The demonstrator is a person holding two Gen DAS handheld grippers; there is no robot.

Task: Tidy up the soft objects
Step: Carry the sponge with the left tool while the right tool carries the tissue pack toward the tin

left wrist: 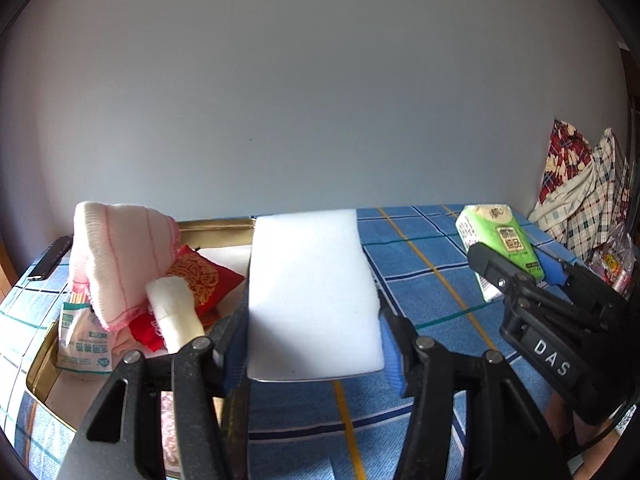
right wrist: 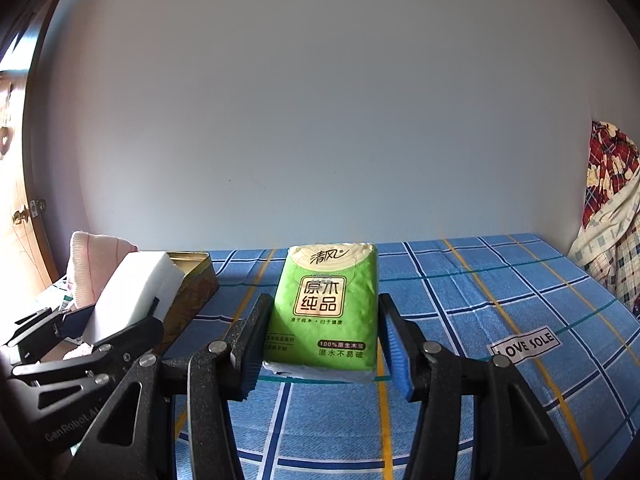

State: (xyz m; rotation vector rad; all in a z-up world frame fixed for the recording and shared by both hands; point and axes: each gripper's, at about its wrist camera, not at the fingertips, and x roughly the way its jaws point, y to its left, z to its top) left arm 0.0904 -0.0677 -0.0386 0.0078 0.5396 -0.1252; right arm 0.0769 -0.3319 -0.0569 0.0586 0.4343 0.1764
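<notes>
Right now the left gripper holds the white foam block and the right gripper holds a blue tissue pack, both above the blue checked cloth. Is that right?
Not quite. The tissue pack held by the right gripper is green, not blue, as the right wrist view shows. The rest stands: the left gripper holds the white foam block, and both are above the blue checked cloth.

We see a white foam block [left wrist: 312,292], matt and fine-grained, beside a ribbed knit cloth [left wrist: 120,256] in pale pink. The tissue pack [right wrist: 326,308] wears glossy green plastic film (it catches the light). Our gold tin [right wrist: 192,280] looks like brushed metal with a dull sheen. The bed sheet [right wrist: 480,300] is woven cotton-like cloth, matt. The fingers [left wrist: 394,356] carry ribbed blue rubbery pads on grainy black plastic.
</notes>
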